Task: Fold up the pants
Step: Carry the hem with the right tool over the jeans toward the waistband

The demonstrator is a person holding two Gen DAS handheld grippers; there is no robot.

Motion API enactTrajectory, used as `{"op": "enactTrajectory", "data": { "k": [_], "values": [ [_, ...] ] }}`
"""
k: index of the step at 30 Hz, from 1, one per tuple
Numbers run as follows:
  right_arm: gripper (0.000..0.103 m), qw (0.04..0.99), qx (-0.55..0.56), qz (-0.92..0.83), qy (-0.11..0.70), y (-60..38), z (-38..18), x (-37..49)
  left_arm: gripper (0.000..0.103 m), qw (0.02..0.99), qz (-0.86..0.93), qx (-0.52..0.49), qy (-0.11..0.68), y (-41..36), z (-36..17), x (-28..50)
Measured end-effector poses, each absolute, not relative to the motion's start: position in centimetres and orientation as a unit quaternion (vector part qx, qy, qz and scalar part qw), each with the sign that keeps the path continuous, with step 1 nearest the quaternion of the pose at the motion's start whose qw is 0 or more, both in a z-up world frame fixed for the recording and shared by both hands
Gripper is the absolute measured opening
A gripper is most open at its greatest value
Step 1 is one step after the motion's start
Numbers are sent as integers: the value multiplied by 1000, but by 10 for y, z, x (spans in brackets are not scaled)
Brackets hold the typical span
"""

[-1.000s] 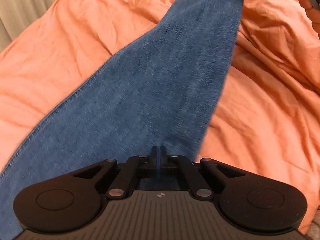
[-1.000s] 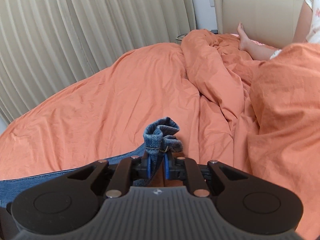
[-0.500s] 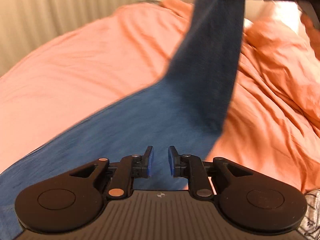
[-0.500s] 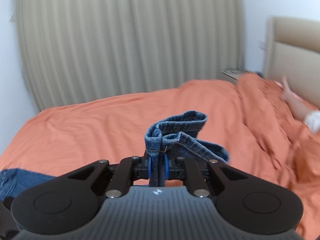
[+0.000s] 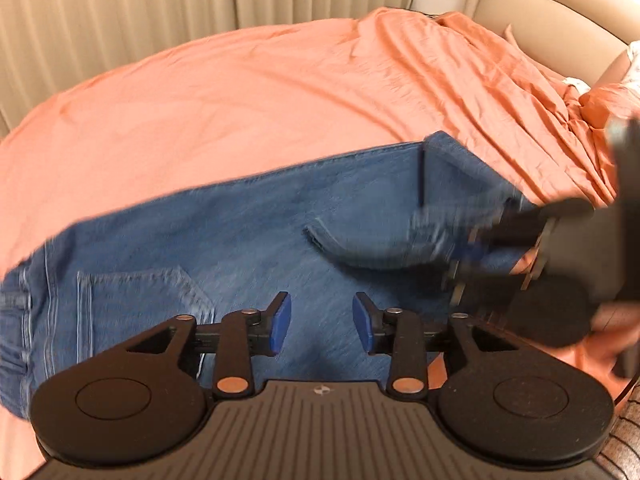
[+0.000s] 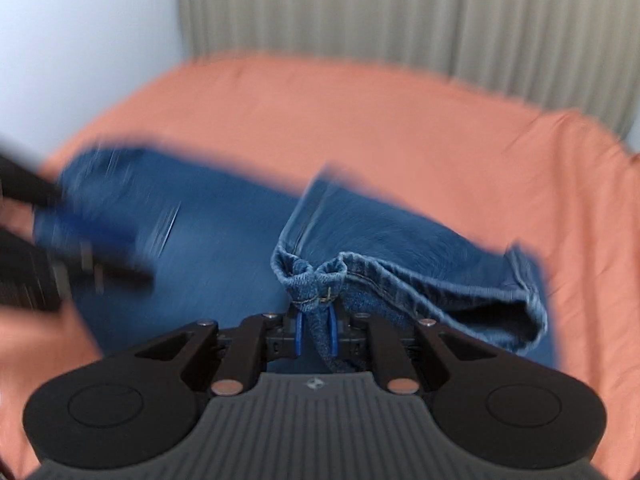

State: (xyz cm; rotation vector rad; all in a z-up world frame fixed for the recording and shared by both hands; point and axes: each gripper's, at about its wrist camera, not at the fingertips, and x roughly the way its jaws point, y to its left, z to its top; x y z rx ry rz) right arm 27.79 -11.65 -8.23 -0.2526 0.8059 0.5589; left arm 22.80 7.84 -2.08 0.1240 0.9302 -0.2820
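From the left wrist, the left gripper [image 5: 322,320] hangs with jaws spread over the jeans [image 5: 240,240] lying mid-frame on the bed [image 5: 240,100]. From the right wrist, the right gripper [image 6: 316,330] pinches a bunched hem at lower centre; a crooked release could skew the fold.

Blue denim pants [image 5: 248,240] lie lengthwise across the orange bed cover [image 5: 240,92], back pocket up. One leg end [image 6: 400,256] is doubled back over them, its hem bunched.

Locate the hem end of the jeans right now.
In the right wrist view, the hem sits centre frame, pinched in the right gripper, above the jeans on the orange bedspread.
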Motion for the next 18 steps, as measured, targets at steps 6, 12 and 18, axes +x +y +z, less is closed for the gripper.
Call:
{"op": "enactTrajectory", "data": {
  "k": [6,12,18],
  "values": [
    [35,846,-142,288,425,-102,-121,264,54,877,-150,6,456,108,-37,224],
    [37,825,-105,322,452,-120,-97,267,57,862,-163,-111,466,127,-55,241],
    [26,846,-127,286,433,-173,-66,277,57,868,-137,-110,465,122,-70,253]
  ]
}}
